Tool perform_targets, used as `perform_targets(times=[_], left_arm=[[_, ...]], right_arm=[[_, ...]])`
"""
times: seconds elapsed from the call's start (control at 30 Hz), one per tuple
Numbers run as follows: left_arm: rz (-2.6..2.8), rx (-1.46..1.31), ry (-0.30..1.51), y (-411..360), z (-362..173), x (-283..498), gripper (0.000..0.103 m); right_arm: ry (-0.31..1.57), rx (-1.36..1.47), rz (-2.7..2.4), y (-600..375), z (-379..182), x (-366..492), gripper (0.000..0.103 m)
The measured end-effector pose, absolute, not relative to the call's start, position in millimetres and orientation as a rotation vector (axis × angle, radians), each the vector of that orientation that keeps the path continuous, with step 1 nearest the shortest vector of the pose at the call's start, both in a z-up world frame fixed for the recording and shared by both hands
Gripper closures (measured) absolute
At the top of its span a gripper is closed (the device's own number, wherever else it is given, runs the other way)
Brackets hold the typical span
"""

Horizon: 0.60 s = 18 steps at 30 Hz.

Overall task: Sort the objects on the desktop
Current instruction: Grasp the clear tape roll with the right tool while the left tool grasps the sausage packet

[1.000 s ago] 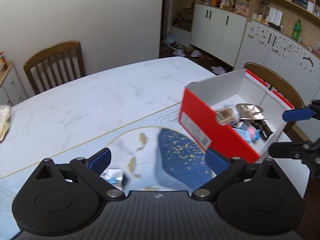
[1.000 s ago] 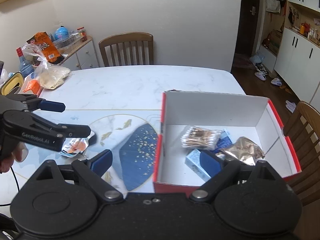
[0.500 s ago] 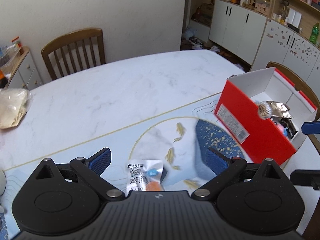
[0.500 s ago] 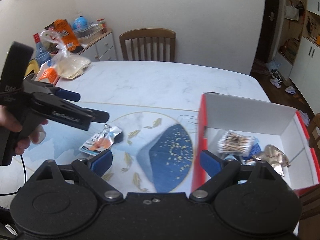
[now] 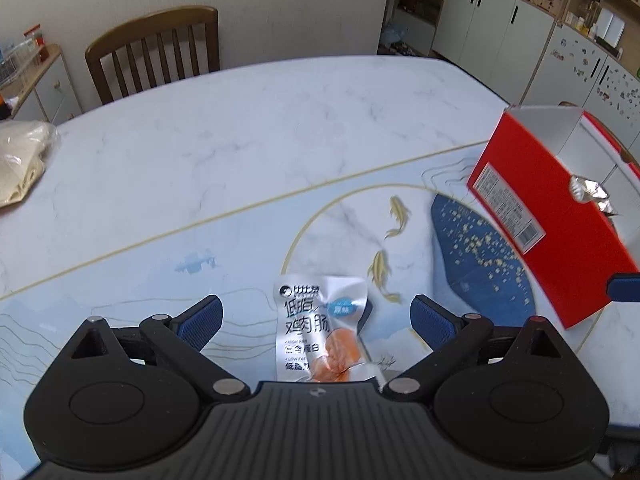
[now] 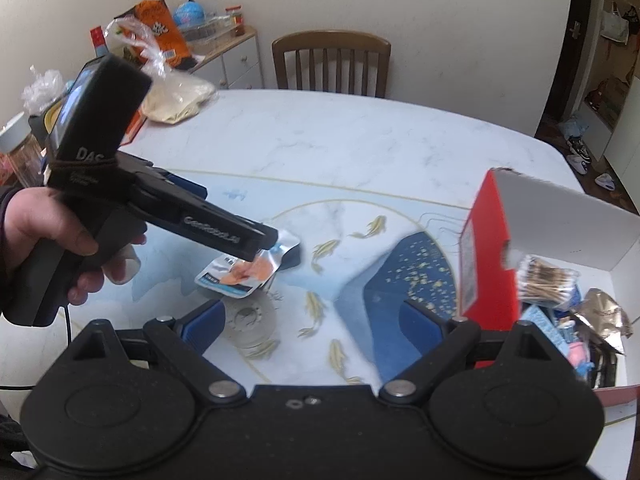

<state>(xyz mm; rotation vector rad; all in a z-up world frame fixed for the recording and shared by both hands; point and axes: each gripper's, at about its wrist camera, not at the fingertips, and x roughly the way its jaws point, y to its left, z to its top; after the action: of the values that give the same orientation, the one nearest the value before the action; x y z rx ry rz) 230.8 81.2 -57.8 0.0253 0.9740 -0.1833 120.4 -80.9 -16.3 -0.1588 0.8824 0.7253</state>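
Observation:
A white snack packet (image 5: 320,332) with an orange patch lies flat on the blue table mat (image 5: 240,248). My left gripper (image 5: 316,318) hovers over it, open, the packet between its blue pads without contact. The right wrist view shows the same packet (image 6: 244,270) under the left gripper (image 6: 276,240), held by a hand (image 6: 44,220). My right gripper (image 6: 310,320) is open and holds nothing; a clear round lid (image 6: 250,320) lies by its left pad. The red-and-white box (image 6: 548,240) at right holds cotton swabs (image 6: 546,284), a foil pouch (image 6: 604,314) and other small items.
A wooden chair (image 5: 156,52) stands at the table's far side. A plastic bag with something pale in it (image 6: 180,94) sits at the far left corner, with bottles and snack bags on a cabinet (image 6: 224,52) behind. White cupboards (image 5: 500,20) line the right wall.
My left gripper swung left from the red box and came down over the snack packet. My right gripper also turned left, so the box shifted to the right edge of its view.

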Motion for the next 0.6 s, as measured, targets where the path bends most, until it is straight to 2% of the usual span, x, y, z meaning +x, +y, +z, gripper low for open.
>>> perform_targets(times=[0.6], left_arm=[[-0.164,0.036,1.008,82,-81,242,0.002]], right_arm=[[0.898,-0.220,0.645,-18,-63,102,0.011]])
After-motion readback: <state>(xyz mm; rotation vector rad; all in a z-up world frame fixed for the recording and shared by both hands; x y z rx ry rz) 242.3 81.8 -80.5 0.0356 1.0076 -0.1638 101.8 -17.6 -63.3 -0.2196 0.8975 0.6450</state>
